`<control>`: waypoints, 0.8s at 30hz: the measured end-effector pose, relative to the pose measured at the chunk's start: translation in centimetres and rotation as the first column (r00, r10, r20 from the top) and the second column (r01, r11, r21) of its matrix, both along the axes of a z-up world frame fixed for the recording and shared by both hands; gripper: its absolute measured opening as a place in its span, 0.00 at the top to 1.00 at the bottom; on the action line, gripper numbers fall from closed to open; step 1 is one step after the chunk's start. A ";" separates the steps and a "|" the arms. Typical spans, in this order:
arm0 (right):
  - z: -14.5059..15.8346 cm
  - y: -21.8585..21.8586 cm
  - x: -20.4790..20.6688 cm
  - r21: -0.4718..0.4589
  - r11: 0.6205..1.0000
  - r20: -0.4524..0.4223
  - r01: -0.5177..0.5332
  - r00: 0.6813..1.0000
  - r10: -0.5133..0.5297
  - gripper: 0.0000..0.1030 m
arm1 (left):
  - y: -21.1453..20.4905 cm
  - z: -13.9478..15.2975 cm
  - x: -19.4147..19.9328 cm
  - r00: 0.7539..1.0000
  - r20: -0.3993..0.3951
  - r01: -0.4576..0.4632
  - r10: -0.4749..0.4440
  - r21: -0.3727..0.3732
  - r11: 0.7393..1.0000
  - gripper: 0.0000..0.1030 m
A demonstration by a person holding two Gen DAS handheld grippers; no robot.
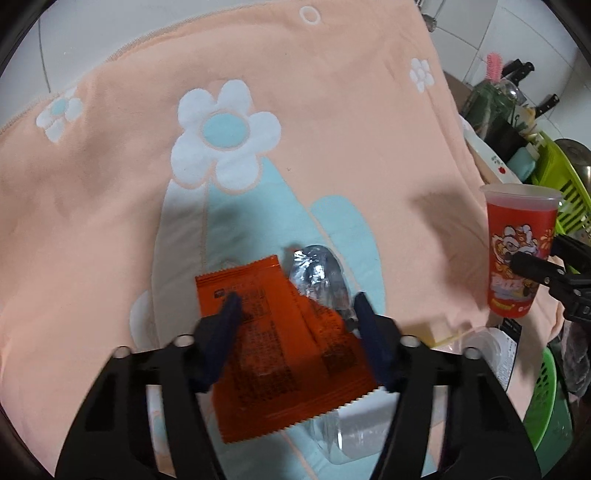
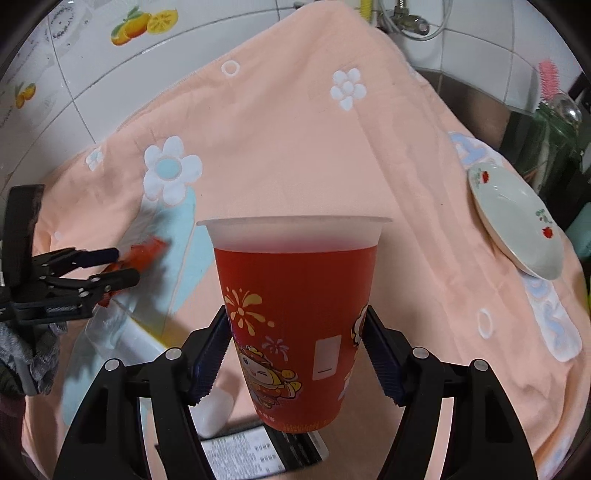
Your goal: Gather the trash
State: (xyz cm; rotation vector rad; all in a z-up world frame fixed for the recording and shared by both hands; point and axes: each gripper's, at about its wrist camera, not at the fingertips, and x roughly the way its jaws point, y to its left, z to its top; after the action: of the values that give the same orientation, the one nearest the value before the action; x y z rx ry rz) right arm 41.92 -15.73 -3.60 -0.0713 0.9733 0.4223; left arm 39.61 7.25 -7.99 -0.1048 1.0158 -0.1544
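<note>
An orange snack wrapper [image 1: 280, 350] lies flat on a crumpled clear plastic bottle [image 1: 325, 280] on the peach flower towel [image 1: 332, 129]. My left gripper [image 1: 295, 299] reaches down over them. Its left finger rests over the wrapper, its right finger stands at the wrapper's right edge, and the wrapper is not squeezed. From the right wrist, the left gripper [image 2: 127, 265] shows at the far left by the wrapper [image 2: 146, 253]. My right gripper [image 2: 295, 332] is shut on a red printed plastic cup [image 2: 295, 295] and holds it upright above the towel. The cup [image 1: 521, 254] also shows at the left wrist view's right edge.
A white plate [image 2: 517, 221] with red flowers leans at the towel's right edge. A green dish rack [image 1: 561, 184], knives and jars stand far right, a green basket [image 1: 543, 398] below them. A printed package [image 2: 251, 454] lies under the cup. A faucet [image 2: 410, 22] is on the tiled wall.
</note>
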 end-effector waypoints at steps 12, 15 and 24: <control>2.6 -3.0 -5.5 0.036 0.999 0.050 0.018 0.999 -0.020 0.35 | -1.4 4.1 -3.4 0.994 0.109 0.002 -0.002 0.000 1.000 0.89; 3.5 -4.0 -7.8 0.042 0.999 0.069 0.017 0.997 -0.020 0.35 | -1.5 5.6 -4.9 0.990 0.139 0.004 -0.001 -0.016 1.000 0.89; 5.3 -6.7 -15.1 0.031 0.999 0.108 0.013 0.994 -0.017 0.35 | -3.8 9.4 -10.1 0.969 0.241 0.069 -0.058 -0.037 0.997 0.95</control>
State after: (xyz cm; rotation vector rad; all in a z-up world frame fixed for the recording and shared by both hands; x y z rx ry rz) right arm 26.85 -22.45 1.74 -0.0589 0.8605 0.4150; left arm 29.54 3.49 1.36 -0.0920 0.7749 -0.2429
